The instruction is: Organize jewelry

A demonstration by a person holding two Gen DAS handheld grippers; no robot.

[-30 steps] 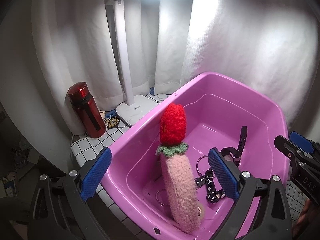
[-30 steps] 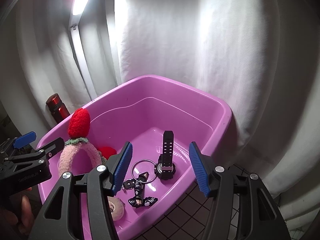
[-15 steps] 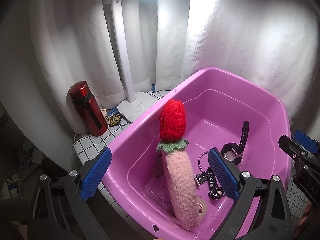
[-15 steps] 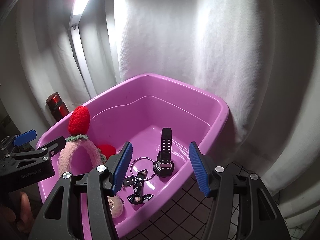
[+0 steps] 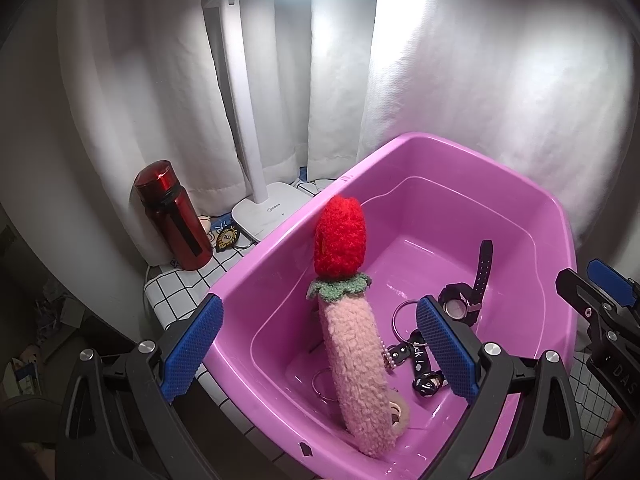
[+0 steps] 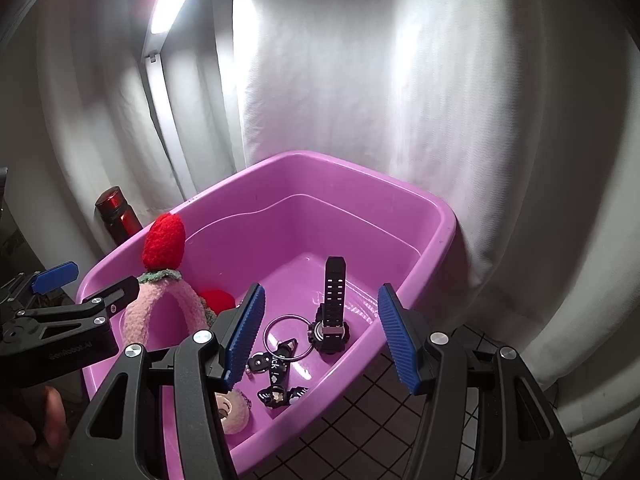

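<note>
A purple plastic tub (image 5: 560, 216) (image 6: 440, 216) holds a fuzzy pink headband with a red knitted strawberry (image 5: 340, 236) (image 6: 164, 240), a black watch (image 5: 460, 304) (image 6: 332, 320), a metal key ring (image 6: 286, 336) and a black lanyard strap (image 6: 280, 368). My left gripper (image 5: 316, 348) is open and empty, held above the tub's near left side. My right gripper (image 6: 320, 336) is open and empty above the tub's near edge, over the key ring and watch.
A red bottle (image 5: 172, 216) and a white desk lamp (image 5: 268, 212) stand on the checked cloth (image 5: 180, 280) left of the tub, with small badges beside them. White curtains hang close behind. A dark grid mat (image 6: 360, 420) lies at the front right.
Both grippers have drawn back and up a little from the tub. Nothing in the tub has moved.
</note>
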